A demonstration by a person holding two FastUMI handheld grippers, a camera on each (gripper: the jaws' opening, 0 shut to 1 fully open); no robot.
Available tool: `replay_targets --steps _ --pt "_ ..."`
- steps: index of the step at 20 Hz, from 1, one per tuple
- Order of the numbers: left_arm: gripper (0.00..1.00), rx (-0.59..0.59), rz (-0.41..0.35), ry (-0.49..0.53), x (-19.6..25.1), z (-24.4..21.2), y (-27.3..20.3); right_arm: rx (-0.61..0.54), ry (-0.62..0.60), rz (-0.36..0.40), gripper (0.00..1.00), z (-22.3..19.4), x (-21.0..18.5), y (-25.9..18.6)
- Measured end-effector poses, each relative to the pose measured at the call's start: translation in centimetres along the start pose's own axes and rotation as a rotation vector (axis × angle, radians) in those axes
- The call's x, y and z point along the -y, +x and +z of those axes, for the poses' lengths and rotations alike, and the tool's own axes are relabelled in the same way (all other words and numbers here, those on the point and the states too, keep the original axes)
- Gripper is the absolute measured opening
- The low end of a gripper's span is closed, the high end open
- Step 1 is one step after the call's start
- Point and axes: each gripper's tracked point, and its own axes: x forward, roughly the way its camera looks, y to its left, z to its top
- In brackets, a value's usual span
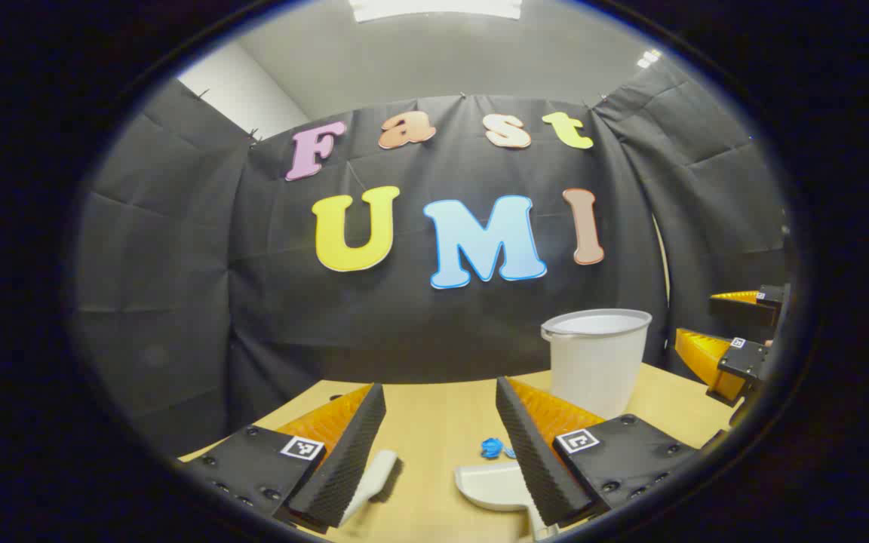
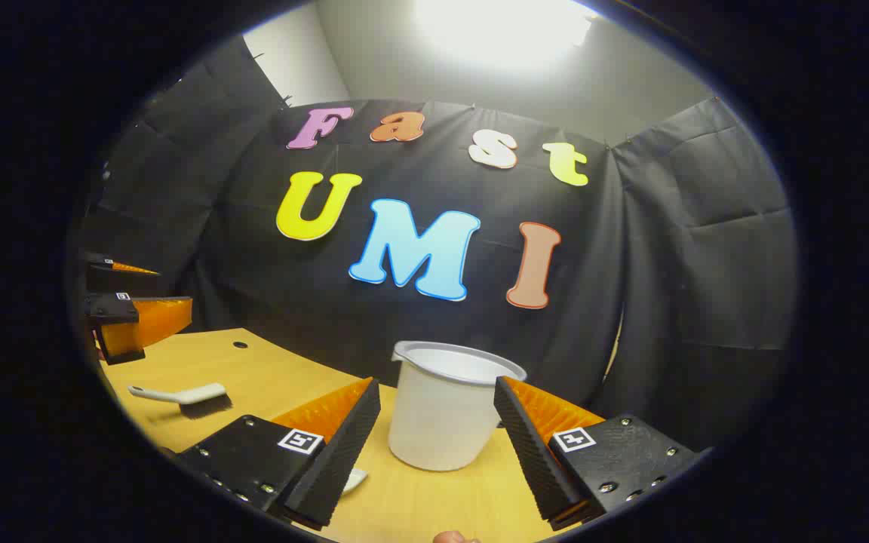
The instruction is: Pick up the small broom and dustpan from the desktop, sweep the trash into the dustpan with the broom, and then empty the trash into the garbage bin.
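Hovering over desktop [image 1: 434, 422], left gripper [image 1: 440, 445] fingers spread wide holding nothing, right gripper [image 2: 437, 441] likewise agape and empty, broom [image 2: 182, 394] lying flat, dustpan [image 1: 491, 486] beside blue trash [image 1: 493, 448], white bin [image 2: 446, 407] upright near back wall.

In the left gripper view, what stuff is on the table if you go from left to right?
Broom → dustpan → blue trash → white bin → the other claw at the far right edge.
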Motion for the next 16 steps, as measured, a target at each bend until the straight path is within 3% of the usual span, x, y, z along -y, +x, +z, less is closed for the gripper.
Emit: replay_targets --steps 9,10,16 --pt "1.0 -0.002 0.042 -0.03 -5.2 0.1 3.0 0.016 -0.008 0.081 0.95 3.2 -5.6 3.6" --pt "0.96 -0.019 0.033 -0.037 -5.4 -0.4 3.5 -0.005 -0.009 0.072 0.95 3.0 -5.7 3.8" --pt "1.0 -0.04 -0.076 -0.014 -7.5 -1.8 7.6 -0.111 0.057 -0.016 0.95 1.9 -7.8 4.0"
